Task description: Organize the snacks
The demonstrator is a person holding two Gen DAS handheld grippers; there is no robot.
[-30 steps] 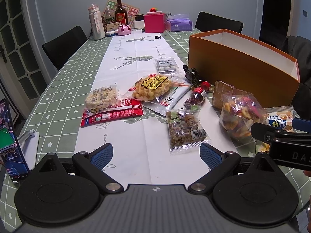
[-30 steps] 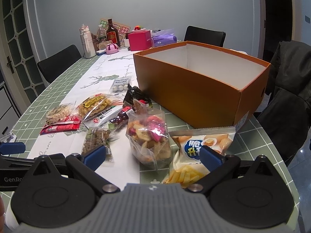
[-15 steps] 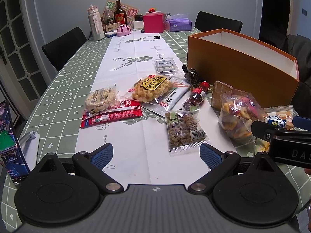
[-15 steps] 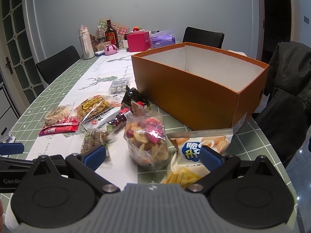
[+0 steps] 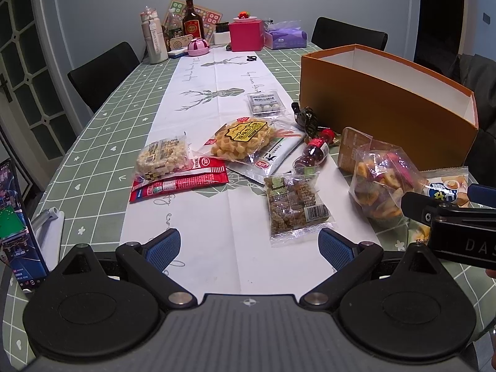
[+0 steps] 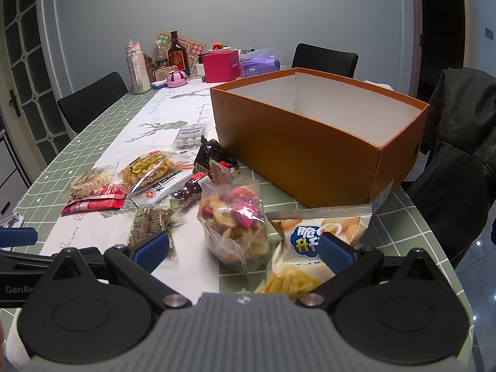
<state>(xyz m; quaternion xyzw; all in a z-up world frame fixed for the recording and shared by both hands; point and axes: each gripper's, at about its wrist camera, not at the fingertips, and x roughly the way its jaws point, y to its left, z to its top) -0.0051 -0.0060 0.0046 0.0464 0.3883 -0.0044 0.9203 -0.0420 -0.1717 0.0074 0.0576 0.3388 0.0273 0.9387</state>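
Clear plastic, the bag of mixed fruit chips [image 6: 232, 220] stands upright just before the orange box [image 6: 310, 152], straight ahead of the wide-open, empty right gripper [image 6: 245, 249], nearer than the open left gripper [image 5: 249, 245].

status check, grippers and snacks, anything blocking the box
Left gripper open, empty. Right gripper open, empty, low over the dried fruit bag. Orange box looks empty, snacks all on the table. Nothing blocking.

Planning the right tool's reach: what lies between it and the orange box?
In the right wrist view, the clear fruit-chip bag and white fries packet lie before the orange box.
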